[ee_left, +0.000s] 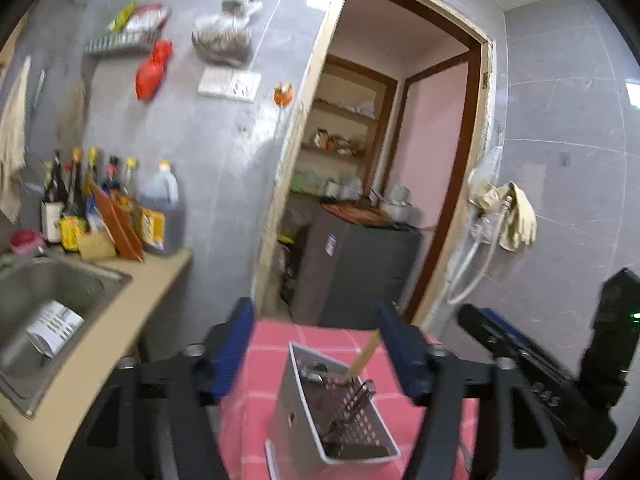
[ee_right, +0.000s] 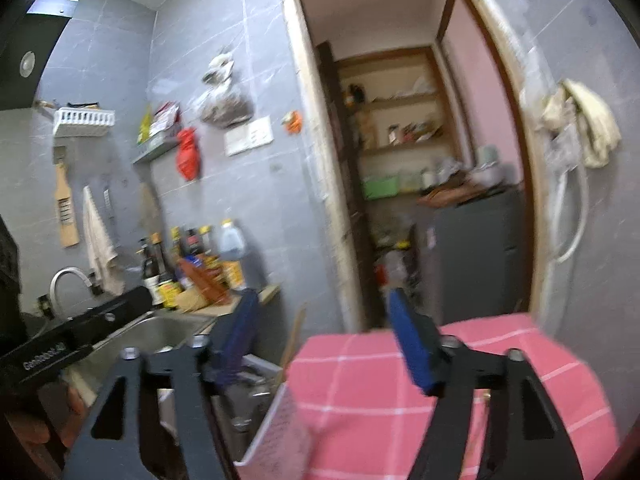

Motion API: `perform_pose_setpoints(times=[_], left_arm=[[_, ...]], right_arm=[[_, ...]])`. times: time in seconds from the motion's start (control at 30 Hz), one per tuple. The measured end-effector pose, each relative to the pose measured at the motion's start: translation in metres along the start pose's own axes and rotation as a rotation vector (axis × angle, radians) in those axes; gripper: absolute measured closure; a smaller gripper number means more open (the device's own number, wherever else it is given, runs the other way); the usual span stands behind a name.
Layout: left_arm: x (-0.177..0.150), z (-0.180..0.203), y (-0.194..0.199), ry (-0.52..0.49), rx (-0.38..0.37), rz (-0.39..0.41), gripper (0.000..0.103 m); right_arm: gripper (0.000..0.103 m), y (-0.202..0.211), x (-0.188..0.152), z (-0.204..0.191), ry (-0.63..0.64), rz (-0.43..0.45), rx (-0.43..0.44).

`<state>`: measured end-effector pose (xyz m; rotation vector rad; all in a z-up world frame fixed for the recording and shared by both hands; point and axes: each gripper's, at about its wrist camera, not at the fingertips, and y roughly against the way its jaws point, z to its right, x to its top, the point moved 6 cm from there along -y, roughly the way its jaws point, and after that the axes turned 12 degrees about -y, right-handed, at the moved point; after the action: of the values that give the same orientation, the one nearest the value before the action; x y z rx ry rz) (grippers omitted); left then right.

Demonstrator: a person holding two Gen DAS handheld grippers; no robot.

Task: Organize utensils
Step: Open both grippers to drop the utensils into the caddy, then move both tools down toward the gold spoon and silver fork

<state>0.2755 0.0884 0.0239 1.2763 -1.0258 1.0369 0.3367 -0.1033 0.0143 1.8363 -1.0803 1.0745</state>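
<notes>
A white perforated utensil holder (ee_left: pixel 332 408) stands on a pink checked tablecloth (ee_left: pixel 268 360). It holds dark metal utensils (ee_left: pixel 348 404) and a wooden stick (ee_left: pixel 366 354) that leans up to the right. My left gripper (ee_left: pixel 316 344) is open and empty, raised above the holder, which sits between its blue fingers (ee_left: pixel 234 348). My right gripper (ee_right: pixel 324 344) is open and empty. The holder (ee_right: pixel 276 420) lies low and left of it, blurred. The right gripper's body (ee_left: pixel 532 380) shows at the right of the left wrist view.
A steel sink (ee_left: pixel 52 300) in a beige counter (ee_left: pixel 120 344) lies to the left, with bottles (ee_left: pixel 116 204) at its back. A grey tiled wall and an open doorway (ee_left: pixel 380 160) with a dark cabinet (ee_left: pixel 356 272) are ahead. The pink cloth also shows in the right wrist view (ee_right: pixel 460 420).
</notes>
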Motion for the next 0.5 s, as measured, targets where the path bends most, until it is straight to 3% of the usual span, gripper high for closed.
perform_pose_setpoints(times=[0.03,0.17,0.5], left_arm=[[0.004,0.004,0.003,-0.017,0.029,0.019,0.024],[0.014,0.02,0.007,-0.06,0.1,0.055,0.003],[0.01,0.091,0.006,-0.176,0.123,0.063,0.001]], right_arm=[[0.02,0.007,0.006,0.006,0.011,0.028,-0.031],[0.008,0.028,0.023,0.024,0.033,0.084,-0.1],[0.002,0.073,0.05,0.087,0.089,0.108,-0.244]])
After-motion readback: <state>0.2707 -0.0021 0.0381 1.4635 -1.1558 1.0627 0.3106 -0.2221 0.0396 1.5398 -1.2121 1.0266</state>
